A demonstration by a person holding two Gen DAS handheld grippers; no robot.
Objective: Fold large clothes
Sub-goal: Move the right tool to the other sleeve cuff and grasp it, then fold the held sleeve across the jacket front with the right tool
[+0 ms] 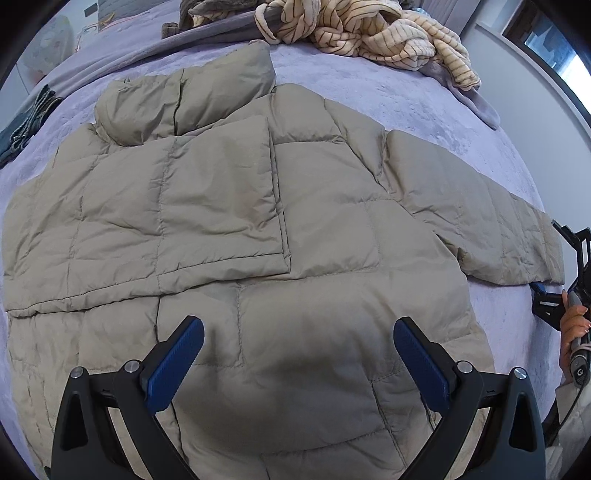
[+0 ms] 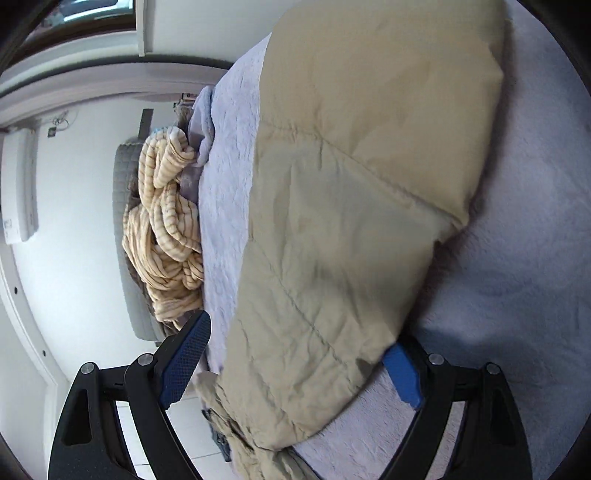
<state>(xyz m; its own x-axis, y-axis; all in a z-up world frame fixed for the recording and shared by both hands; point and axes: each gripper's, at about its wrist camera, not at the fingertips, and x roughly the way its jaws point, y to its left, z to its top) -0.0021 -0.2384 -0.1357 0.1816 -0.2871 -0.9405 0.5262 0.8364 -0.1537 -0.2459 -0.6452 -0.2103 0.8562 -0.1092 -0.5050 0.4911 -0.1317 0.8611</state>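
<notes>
Far left in the left wrist view: folded denim [image 1: 22,122] at the edge of the lilac bedspread [image 1: 424,99]. Next, a khaki puffer jacket [image 1: 229,206] spread flat across the bed, one sleeve folded in over the chest, collar [image 1: 184,99] puffed up toward the far side. Left gripper [image 1: 297,341] hanging above the jacket's hem, blue pads [image 1: 173,365] spread wide, nothing between them, nothing touched. Up top, a heap of cream striped knit [image 1: 373,33] lying on grey fabric [image 1: 476,107]. Further right, the other sleeve [image 1: 480,221] stretched straight out to the bed's edge. Right gripper [image 1: 550,299] peeking in at the frame edge just past that cuff, a hand [image 1: 572,325] around its handle. Over in the right wrist view, rolled sideways: white wall, then the same striped knit [image 2: 166,229], then that sleeve [image 2: 351,229] filling the middle. Right gripper [image 2: 299,354] also gaping wide, the sleeve end sitting between its fingers, one pad [image 2: 184,362] clear of the cloth, the other [image 2: 402,376] partly tucked under the sleeve's edge; no pinch. Can't tell if that lower pad actually touches.
</notes>
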